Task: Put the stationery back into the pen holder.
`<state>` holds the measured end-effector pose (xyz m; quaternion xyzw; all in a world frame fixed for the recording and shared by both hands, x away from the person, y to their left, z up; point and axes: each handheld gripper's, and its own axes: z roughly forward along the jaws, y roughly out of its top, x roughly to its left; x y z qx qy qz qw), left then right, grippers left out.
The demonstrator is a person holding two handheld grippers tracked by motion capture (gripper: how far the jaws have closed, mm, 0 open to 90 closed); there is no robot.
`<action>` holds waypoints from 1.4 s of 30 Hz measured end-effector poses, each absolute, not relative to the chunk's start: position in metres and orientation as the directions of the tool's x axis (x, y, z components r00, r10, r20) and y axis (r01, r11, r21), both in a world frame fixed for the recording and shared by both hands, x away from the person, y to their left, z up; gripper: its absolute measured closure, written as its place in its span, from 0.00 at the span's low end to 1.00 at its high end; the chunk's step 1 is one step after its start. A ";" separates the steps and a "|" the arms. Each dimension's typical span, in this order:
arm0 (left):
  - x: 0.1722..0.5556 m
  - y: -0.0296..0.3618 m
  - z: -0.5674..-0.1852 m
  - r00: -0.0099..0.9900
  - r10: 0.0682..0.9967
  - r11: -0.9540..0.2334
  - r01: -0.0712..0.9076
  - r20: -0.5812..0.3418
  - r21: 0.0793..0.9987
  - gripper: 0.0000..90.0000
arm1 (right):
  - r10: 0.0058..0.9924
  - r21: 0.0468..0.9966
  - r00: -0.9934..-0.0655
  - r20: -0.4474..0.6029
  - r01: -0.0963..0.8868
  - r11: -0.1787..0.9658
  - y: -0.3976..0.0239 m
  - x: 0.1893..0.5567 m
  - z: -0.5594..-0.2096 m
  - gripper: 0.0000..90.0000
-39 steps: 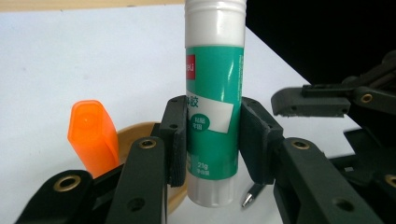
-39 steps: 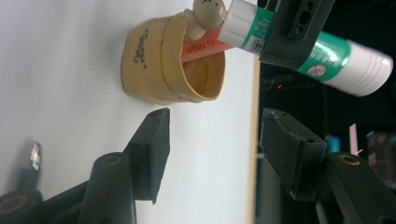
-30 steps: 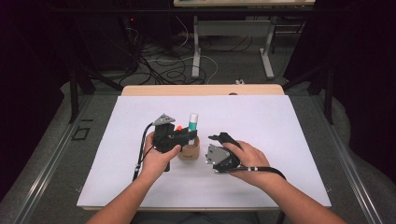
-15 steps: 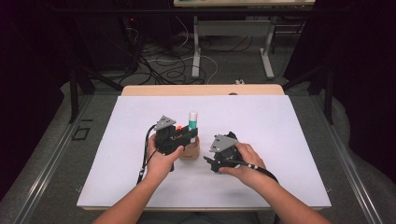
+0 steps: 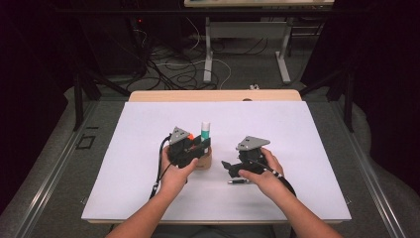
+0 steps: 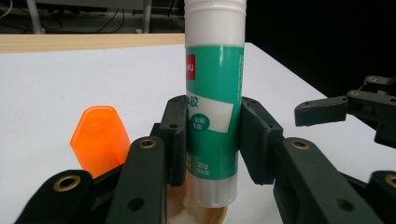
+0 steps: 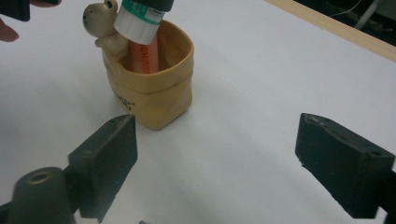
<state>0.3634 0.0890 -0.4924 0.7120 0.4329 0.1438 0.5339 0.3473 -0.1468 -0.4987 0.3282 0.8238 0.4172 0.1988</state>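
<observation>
The left gripper point(image 5: 190, 148) has its fingers point(image 6: 173, 140) clamped on the upright green-and-white glue stick point(image 6: 214, 102), whose lower end sits at the mouth of the tan holder point(image 7: 154, 93) near the desk's point(image 5: 297, 129) middle, beside an orange marker point(image 6: 99, 137). To its right, the right gripper point(image 5: 236, 167) hovers with fingers point(image 7: 109, 149) that have just been opening, now wide apart with nothing between them. A small dark pen point(image 5: 237, 181) lies on the desk just beneath it.

White surface point(image 5: 297, 129) lies bare around the pot point(image 7: 154, 93); glue stick point(image 6: 214, 102) and orange marker point(image 6: 99, 140) block its mouth; a pen point(image 5: 238, 181) lies near the right tongs point(image 5: 229, 167).
</observation>
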 end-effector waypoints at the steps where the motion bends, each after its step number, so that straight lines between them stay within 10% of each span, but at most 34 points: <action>1: 0.363 0.088 -0.493 0.583 0.771 -0.055 0.460 -0.255 0.886 0.73 | 0.716 0.822 -0.697 -0.047 0.380 0.424 -0.147 0.347 -0.500 0.13; 26: 0.359 0.068 -0.509 0.546 0.837 -0.209 0.394 -0.045 0.895 0.72 | 0.743 0.844 -0.669 -0.015 0.389 0.369 -0.158 0.349 -0.501 0.13; 42: 0.363 0.085 -0.508 0.566 0.821 -0.192 0.392 -0.072 0.900 0.72 | 0.750 0.845 -0.662 -0.003 0.399 0.356 -0.158 0.349 -0.502 0.14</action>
